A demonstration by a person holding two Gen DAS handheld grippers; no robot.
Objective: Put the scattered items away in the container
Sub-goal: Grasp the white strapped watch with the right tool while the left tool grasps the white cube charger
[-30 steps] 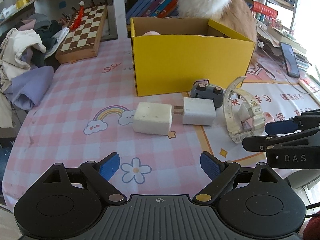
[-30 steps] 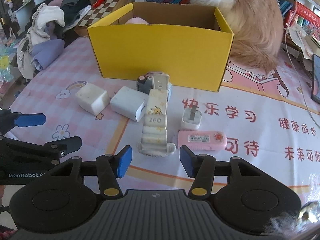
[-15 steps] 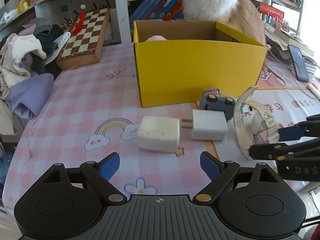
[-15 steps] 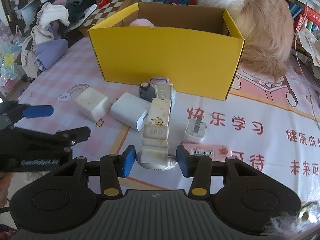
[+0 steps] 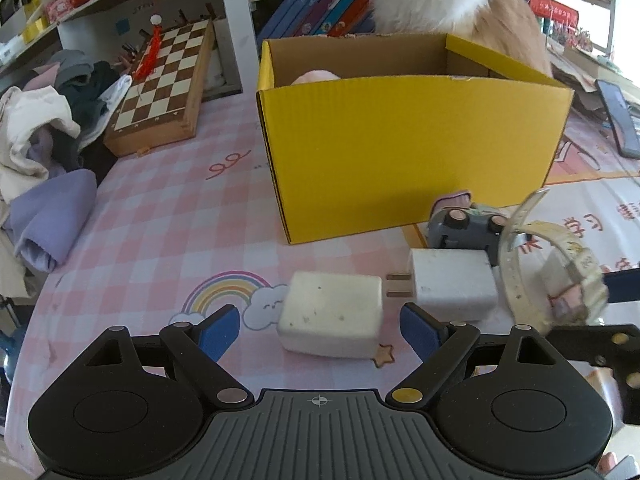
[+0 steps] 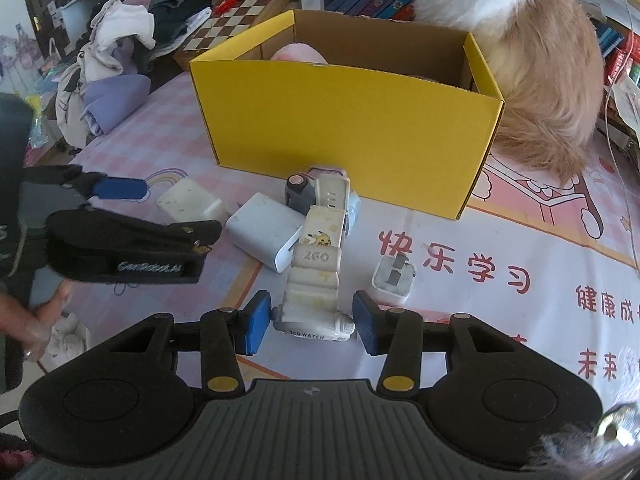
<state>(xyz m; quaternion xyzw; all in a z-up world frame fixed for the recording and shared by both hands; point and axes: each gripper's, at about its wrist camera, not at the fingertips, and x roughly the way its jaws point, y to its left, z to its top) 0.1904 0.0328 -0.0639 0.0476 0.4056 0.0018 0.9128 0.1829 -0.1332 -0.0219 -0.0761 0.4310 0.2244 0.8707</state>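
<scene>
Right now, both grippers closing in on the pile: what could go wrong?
1. The right gripper straddles the watch, whose strap lies over the white charger and grey toy car; lifting may drag them.
2. The left gripper brackets the cream adapter close to the right one; the two could collide.
3. The cat sits against the yellow box and could move during the drop.

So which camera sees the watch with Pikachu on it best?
The right wrist view. There the watch lies full length between the right gripper's open fingers, with its Pikachu sticker and lettering readable. The left wrist view catches it only side-on at the right edge, curved and partly blurred.
</scene>
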